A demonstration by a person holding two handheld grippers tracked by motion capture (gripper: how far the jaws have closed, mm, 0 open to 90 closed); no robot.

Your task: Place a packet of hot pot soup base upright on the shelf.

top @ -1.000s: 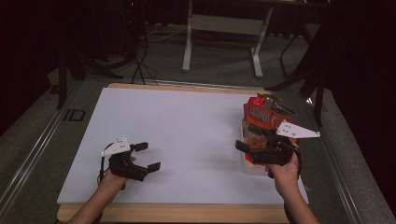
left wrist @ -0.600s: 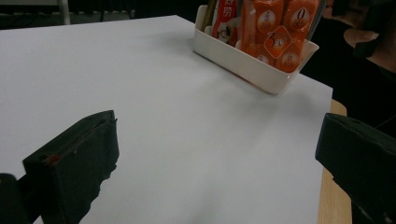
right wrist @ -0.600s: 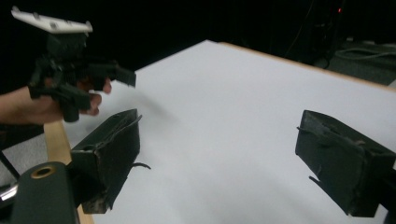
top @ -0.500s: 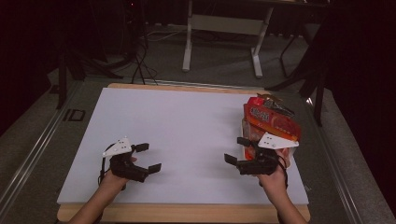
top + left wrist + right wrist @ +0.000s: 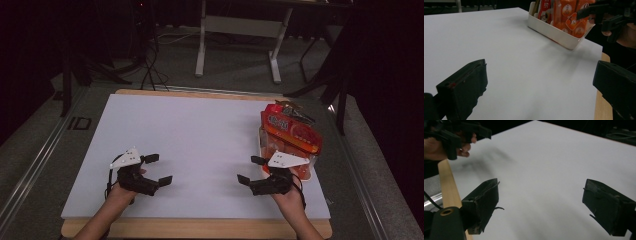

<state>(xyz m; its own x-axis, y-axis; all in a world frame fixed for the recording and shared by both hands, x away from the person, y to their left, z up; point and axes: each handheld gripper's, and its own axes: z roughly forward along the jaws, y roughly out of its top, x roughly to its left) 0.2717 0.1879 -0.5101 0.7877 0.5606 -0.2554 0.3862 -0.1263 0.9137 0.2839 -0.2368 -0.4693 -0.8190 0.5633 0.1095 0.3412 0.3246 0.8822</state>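
- High view: both forearms enter from the near edge, the left gripper [image 5: 154, 170] and right gripper [image 5: 253, 170] held low over the white sheet [image 5: 195, 145], jaws spread wide and holding nothing, pointing toward each other.
- High view: a white bin [image 5: 264, 150] packed with orange-red snack packs [image 5: 292, 132] sits at the sheet's right edge, just beside the right gripper's grey plate; a metal stand [image 5: 237, 30] rises on the dark floor beyond the table.
- Left gripper view: its two black jaws stand far apart over bare sheet; the bin [image 5: 554, 31] of packs [image 5: 570, 17] lies ahead, with the other gripper [image 5: 599, 12] partly covering its near corner.
- Right gripper view: jaws parted over blank sheet; the other hand [image 5: 439, 147] and its gripper sit at top left, cut off by the frame, beside the table's wooden edge [image 5: 447, 187].
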